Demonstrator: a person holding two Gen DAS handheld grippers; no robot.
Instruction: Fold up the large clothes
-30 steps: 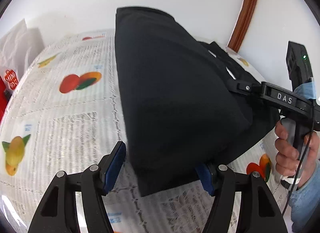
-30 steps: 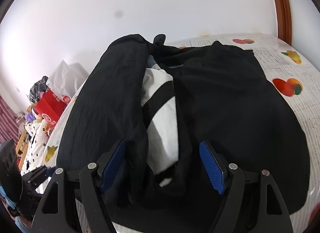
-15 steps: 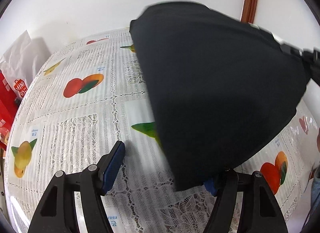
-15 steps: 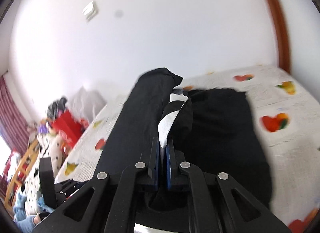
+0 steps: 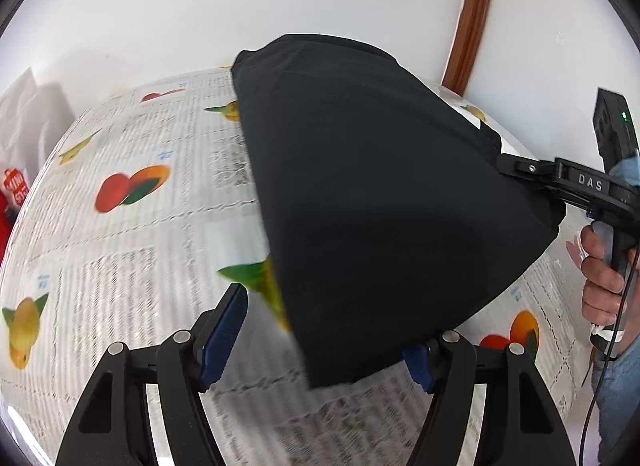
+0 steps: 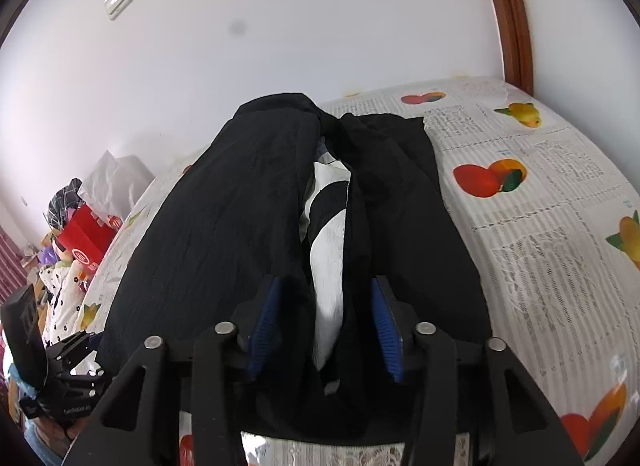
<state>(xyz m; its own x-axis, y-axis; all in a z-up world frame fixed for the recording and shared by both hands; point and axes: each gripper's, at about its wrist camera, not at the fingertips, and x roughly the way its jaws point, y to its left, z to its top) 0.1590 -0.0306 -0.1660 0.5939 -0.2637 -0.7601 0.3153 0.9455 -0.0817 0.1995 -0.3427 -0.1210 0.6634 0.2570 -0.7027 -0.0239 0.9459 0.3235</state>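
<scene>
A large black garment (image 5: 380, 201) with a white panel (image 6: 328, 250) lies on the fruit-print tablecloth (image 5: 132, 225). My left gripper (image 5: 324, 338) is open; the garment's near corner lies over its right finger. My right gripper (image 6: 324, 326) is open, its blue pads on either side of the bunched black and white cloth. In the left wrist view the right gripper (image 5: 516, 165) meets the garment's right edge. In the right wrist view the left gripper (image 6: 72, 350) shows at the lower left.
White wall behind the table. A brown door frame (image 5: 472, 17) stands at the back right. A red box (image 6: 88, 242), bags and clutter sit beyond the table's left side. The person's hand (image 5: 604, 278) holds the right gripper's handle.
My right gripper was shut on the cloth and lifted half a second ago; now it is open and low, and the garment has dropped back onto the table. My left gripper stayed open.
</scene>
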